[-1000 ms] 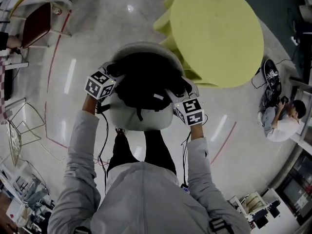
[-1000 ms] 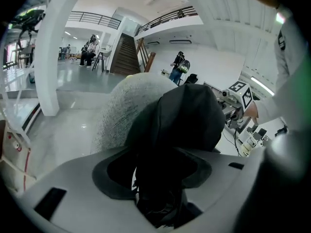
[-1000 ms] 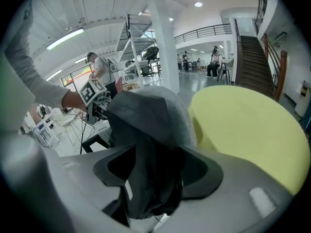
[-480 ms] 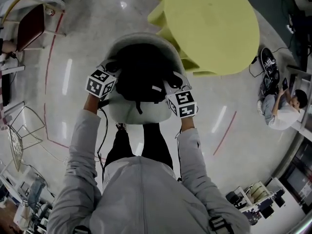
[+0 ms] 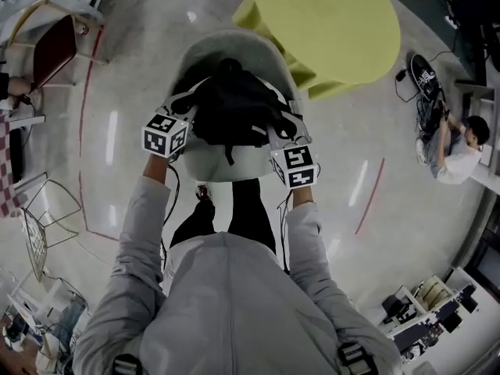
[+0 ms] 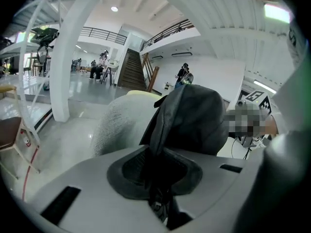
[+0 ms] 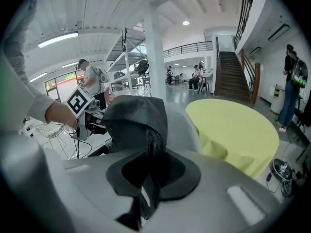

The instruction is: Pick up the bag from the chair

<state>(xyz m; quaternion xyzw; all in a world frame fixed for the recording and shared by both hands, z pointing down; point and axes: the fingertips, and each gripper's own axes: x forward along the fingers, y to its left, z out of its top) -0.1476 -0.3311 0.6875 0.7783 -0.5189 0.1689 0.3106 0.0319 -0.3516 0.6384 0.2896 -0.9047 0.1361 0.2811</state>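
Note:
A black bag (image 5: 232, 108) is over the seat of a white shell chair (image 5: 226, 165), bunched up between both grippers. My left gripper (image 5: 183, 106) holds its left side and my right gripper (image 5: 280, 128) its right side. In the left gripper view the left gripper (image 6: 155, 166) is shut on a fold of the bag (image 6: 194, 118), with the chair's back (image 6: 116, 125) behind. In the right gripper view the right gripper (image 7: 150, 171) is shut on a zipped edge of the bag (image 7: 136, 120). Whether the bag still touches the seat is hidden.
A round yellow-green table (image 5: 328, 22) stands just beyond the chair to the right. A person (image 5: 461, 155) sits on the floor at far right beside cables. A dark red chair (image 5: 55, 41) and a wire basket (image 5: 35, 225) stand at the left.
The bag has bunched up and stands higher between the grippers, further toward the chair's back. Both grippers keep their hold, and the right one has moved in closer.

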